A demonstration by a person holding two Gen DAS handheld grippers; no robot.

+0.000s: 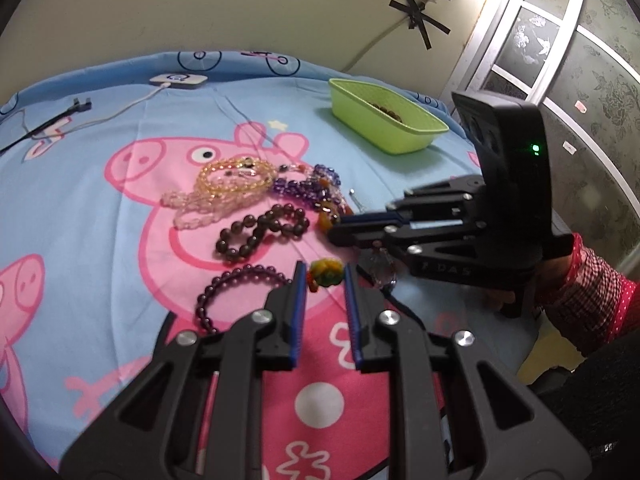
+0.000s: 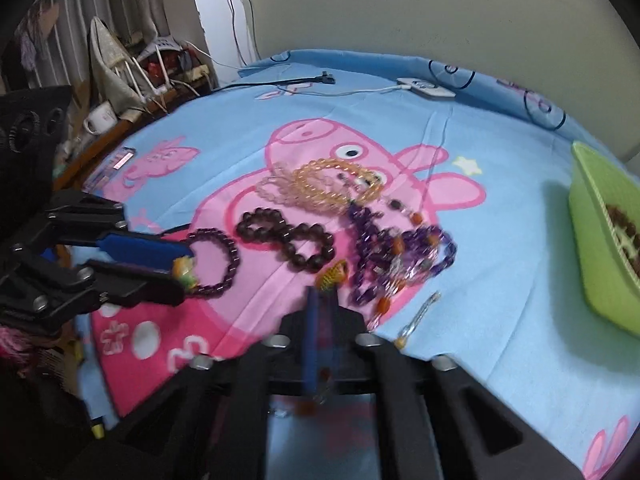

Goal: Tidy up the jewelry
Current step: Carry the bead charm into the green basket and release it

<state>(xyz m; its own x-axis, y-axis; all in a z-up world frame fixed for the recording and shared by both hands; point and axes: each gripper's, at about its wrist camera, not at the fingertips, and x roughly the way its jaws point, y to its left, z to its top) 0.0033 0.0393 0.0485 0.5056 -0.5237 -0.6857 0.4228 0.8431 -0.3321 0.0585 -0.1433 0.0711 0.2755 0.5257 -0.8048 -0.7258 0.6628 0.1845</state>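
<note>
Near the front edge of the bed, on the pink cartoon print of the blue sheet, the left gripper was held with its jaws apart and a small yellow-green charm caught between the blue pads — whether the pads were already touching it could not be told. The same charm was seen from the right wrist camera at the left gripper's tips, beside the dark purple bracelet, which lay just left of the fingers in the left view.

The right gripper was seen with its jaws drawn close together; a strand appeared to hang from them in the left wrist view, but blur prevented naming what was gripped. An orange-green bead piece lay just ahead of its tips.

The remaining jewelry was spread toward the bed's middle: a brown bead string in a figure-eight, an amber bracelet over a pale pink one, and a tangled violet necklace.

The green basket stood toward the far right corner of the bed — well apart from the left gripper, across the pile, with its long axis running back-left to front-right in the left view. It was judged nearer the right gripper, off to that tool's right, some brown beads already inside.
</note>
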